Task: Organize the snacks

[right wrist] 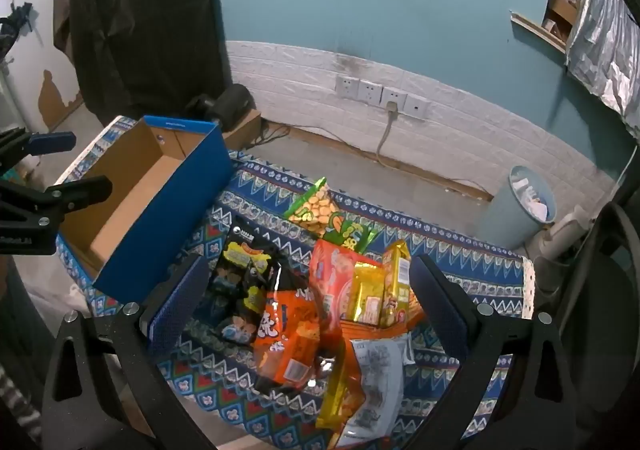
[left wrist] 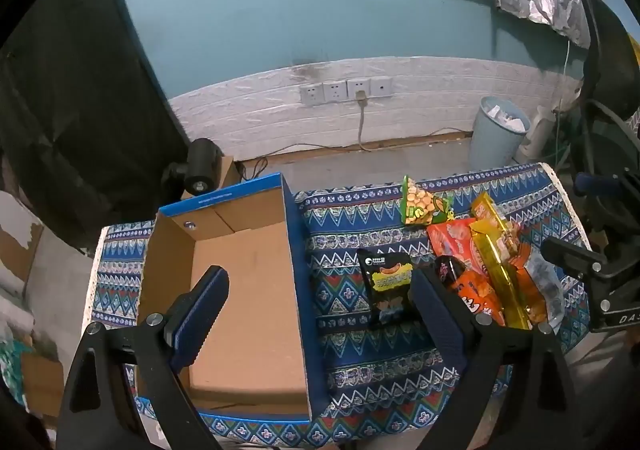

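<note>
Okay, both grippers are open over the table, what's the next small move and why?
Probably lower the right gripper onto the black snack packet and close on it. That packet lies at the pile's edge nearest the empty blue cardboard box, mostly uncovered, and both grippers hold nothing; the left gripper hangs partly over the box.

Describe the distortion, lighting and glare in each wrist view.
Left wrist view: fisheye bends the white brick wall band into an arch, black vignette at the corners, dim bluish light. Right wrist view: same barrel warp, glare glints on the yellow snack packets, foil curtain gleams; both stay sharp.
</note>
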The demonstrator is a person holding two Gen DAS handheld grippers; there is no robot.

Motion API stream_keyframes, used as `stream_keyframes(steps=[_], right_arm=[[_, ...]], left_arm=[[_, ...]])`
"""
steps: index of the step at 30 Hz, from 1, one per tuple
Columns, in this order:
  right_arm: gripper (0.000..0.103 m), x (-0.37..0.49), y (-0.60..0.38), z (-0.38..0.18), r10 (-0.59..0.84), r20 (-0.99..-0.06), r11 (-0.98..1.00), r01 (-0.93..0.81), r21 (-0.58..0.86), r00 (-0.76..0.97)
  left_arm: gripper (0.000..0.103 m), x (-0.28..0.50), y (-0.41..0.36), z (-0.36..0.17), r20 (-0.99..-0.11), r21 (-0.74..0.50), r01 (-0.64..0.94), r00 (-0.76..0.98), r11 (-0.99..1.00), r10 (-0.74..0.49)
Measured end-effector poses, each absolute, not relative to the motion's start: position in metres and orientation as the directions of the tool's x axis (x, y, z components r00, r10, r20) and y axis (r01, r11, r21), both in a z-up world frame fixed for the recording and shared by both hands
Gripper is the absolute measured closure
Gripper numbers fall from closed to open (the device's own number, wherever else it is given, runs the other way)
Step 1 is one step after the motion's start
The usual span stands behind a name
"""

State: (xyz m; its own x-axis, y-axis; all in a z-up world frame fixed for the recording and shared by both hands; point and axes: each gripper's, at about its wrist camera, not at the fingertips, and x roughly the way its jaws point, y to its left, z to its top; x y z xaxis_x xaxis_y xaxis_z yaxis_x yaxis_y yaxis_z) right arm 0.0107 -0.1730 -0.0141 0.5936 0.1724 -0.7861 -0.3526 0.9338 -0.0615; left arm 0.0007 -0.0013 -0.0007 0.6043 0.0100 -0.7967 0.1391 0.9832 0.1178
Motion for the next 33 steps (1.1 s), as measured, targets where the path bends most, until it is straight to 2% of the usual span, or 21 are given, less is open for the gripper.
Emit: stream_keyframes(steps=[33], right_arm=[[0.004, 0.008, -0.179, -0.013, 0.165, -0.806, 0.935, -0.349, -0.055, 0.568]], left_arm=[[0.009, -0.004, -0.016, -0.003, -0.797, 0.08, 0.179, 0.602, 0.981, -0.045]])
